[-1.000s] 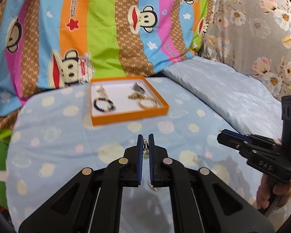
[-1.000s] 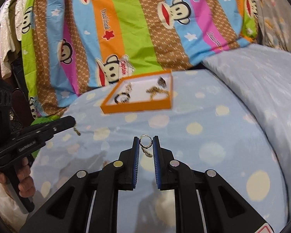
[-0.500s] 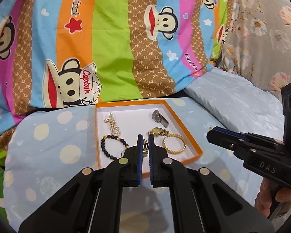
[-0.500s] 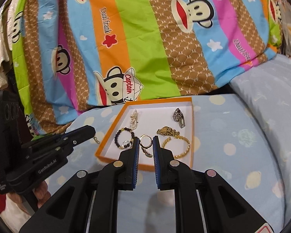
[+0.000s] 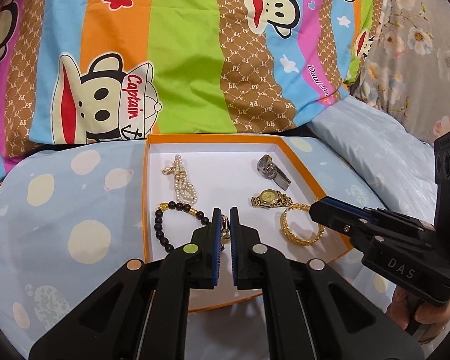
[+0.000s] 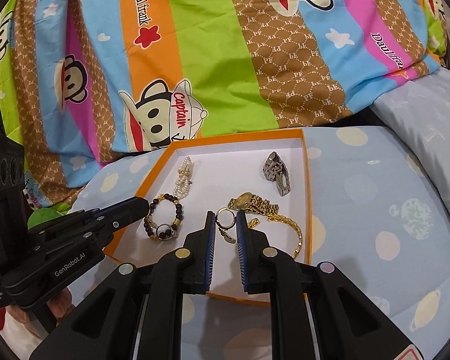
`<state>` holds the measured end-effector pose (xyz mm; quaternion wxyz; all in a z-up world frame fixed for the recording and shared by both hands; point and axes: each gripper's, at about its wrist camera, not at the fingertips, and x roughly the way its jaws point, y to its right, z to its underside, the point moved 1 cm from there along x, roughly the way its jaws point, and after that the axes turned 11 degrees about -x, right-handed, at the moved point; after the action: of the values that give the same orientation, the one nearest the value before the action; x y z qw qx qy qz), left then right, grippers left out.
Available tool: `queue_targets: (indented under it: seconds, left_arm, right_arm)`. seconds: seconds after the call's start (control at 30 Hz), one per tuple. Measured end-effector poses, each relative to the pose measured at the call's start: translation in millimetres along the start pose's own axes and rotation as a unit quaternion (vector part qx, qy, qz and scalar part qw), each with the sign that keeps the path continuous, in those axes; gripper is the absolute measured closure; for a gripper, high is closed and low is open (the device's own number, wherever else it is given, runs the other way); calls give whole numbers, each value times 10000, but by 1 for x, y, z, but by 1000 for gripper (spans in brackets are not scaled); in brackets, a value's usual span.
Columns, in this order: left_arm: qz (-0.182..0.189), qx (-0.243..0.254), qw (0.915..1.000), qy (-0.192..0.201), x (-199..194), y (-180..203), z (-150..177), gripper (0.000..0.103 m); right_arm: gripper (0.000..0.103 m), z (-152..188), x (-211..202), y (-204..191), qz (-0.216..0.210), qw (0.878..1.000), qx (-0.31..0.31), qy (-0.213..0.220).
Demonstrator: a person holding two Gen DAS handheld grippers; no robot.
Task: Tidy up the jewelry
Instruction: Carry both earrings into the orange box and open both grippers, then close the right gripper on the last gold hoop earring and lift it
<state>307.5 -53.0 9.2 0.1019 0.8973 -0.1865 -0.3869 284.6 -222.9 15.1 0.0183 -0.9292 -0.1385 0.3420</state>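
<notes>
Two hoop earrings, one clamped in each hand-held gripper, left (image 5: 225, 228) and right (image 6: 226, 225), are held over the orange tray (image 6: 308, 180) on the bed and should be released low onto bare white floor.

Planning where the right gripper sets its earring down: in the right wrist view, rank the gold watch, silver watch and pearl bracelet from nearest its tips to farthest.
From the right gripper:
1. Gold watch, just ahead, slightly right.
2. Pearl bracelet, ahead left.
3. Silver watch, far right of the orange box; close to the pearls' distance, so hard to call.
</notes>
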Motion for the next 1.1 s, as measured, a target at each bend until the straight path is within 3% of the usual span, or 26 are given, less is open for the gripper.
queue_targets:
  seconds: [0.03,0.13,0.33,0.4,0.47,0.67,0.8,0.9,1.1]
  left_arm:
    - [-74,-34,9999,99,-2,-1,0,95]
    - [-200,-68,9995,224,-10,-1,-3,72]
    - [-260,66,9986,462,-46,7,0,68]
    - [-259,92,9985,467,-62,8,9,54]
    - [-215,68,9987,464,-83,5,25,47]
    - [-271,3,9996,28,-111,-10,84,46]
    - [-402,30,9987,-303,-118,-16,121,46]
    - [-618,101,9972,-398,-123,-18,144,46]
    - [-938,66,9953,-243,-133,-23,156,46]
  right_arm:
    - [85,-1,-3,1,36,10000,16,64]
    - [77,-5,-17,6,99,9995,138,273]
    - [67,-2,-66,3,96,9980,239,576]
    - [66,10,-85,-6,55,9984,147,552]
    - [66,30,-103,-21,61,9989,-39,453]
    - [66,113,-125,-73,54,9988,-483,-94]
    - [66,148,-121,-98,-170,9979,-393,-479]
    - [66,159,-114,-105,-271,9973,-189,-660]
    - [70,163,-110,-112,-151,9977,-78,-653]
